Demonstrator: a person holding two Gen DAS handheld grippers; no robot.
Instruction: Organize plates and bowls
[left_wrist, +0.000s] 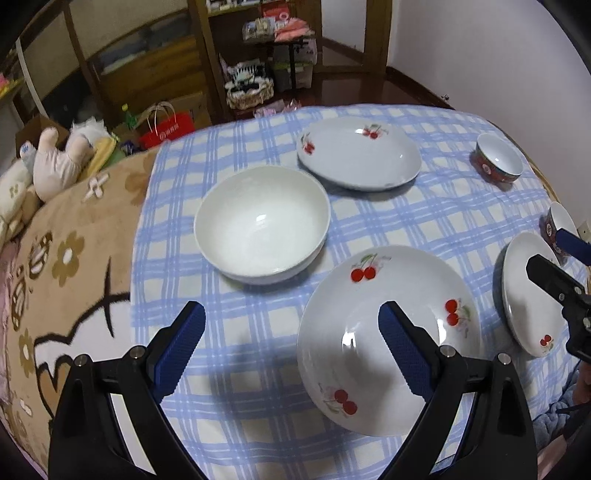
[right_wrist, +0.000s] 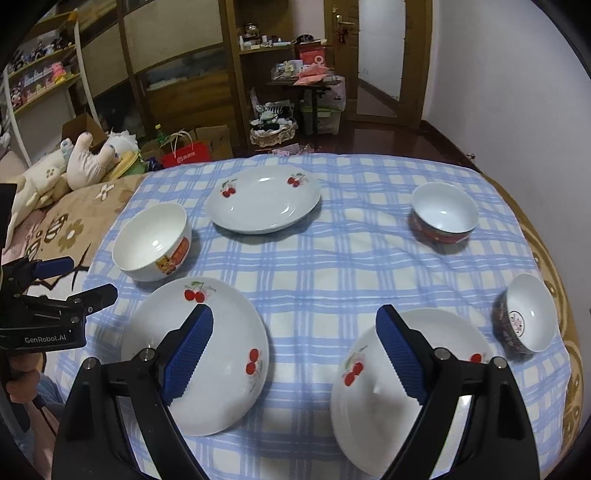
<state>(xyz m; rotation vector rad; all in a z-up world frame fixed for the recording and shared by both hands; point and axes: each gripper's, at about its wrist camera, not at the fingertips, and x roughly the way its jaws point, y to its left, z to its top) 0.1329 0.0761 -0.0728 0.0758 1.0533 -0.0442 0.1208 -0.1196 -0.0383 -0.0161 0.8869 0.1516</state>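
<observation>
- A blue-and-white checked cloth (right_wrist: 332, 258) covered a surface beside a brown flower-patterned blanket (left_wrist: 74, 240); whether it was a bed or a table could not be told.
- The left gripper (left_wrist: 291, 332) hovered over the cloth with its jaws spread wide and nothing between them.
- The right gripper (right_wrist: 295, 339) also hung above the cloth, jaws wide apart and holding nothing.
- A plain white bowl (left_wrist: 262, 225) stood upright near the cloth's left side; from the right wrist view a printed orange panel showed on its outer wall.
- A cherry-patterned plate (right_wrist: 264, 199) lay at the far middle of the cloth.
- A second cherry plate (left_wrist: 388, 317) lay near the front, just beyond the left gripper's right finger.
- A third cherry plate (right_wrist: 406, 398) lay front right, partly hidden behind the right gripper's finger.
- A small red-sided bowl (right_wrist: 443, 214) stood upright at the far right.
- Another small dark-patterned bowl (right_wrist: 528, 317) sat tilted at the right edge of the cloth, close to the third plate.
- Stuffed toys (right_wrist: 81, 162) lay on the blanket at the left, with a red bag (right_wrist: 184, 155) and wooden shelving behind.
</observation>
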